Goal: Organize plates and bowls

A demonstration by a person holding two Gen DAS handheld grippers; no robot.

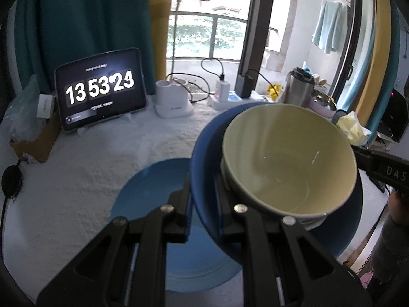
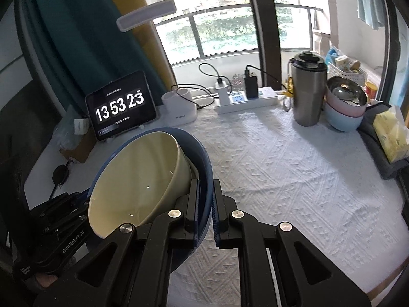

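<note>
**plate_stacker:** Blue bowl (image 1: 204,168) is the biggest piece in play, and it's up off the white tablecloth (image 2: 281,166), pinched at opposite rim edges. The left gripper (image 1: 203,204) is clamped on the near rim in its own view, and the right gripper (image 2: 205,204) is clenched on the rim in the right wrist view. Looks like glazed ceramic, so stiff, fairly heavy, slick and chippable. The rim is the only real place to grab it, and a thin rim between two pads can pivot.

**dishrack_dan:** And the cream bowl (image 1: 288,158) riding inside it?

**plate_stacker:** That's the worry. It's loose, tipped against the blue wall, nothing gripping it. Glaze on glaze probably slides easily, so a tilt could let it shift or clack. Smaller and lighter, but just as breakable.

**dishrack_dan:** Where's it headed?

**plate_stacker:** Best guess is the flat blue plate (image 1: 153,204) lying on the cloth below the left jaws. A level, slow set-down seems wise. The steel-lined pink and pale-blue bowls (image 2: 345,107) sit well apart, by the steel tumbler (image 2: 306,92).
</note>
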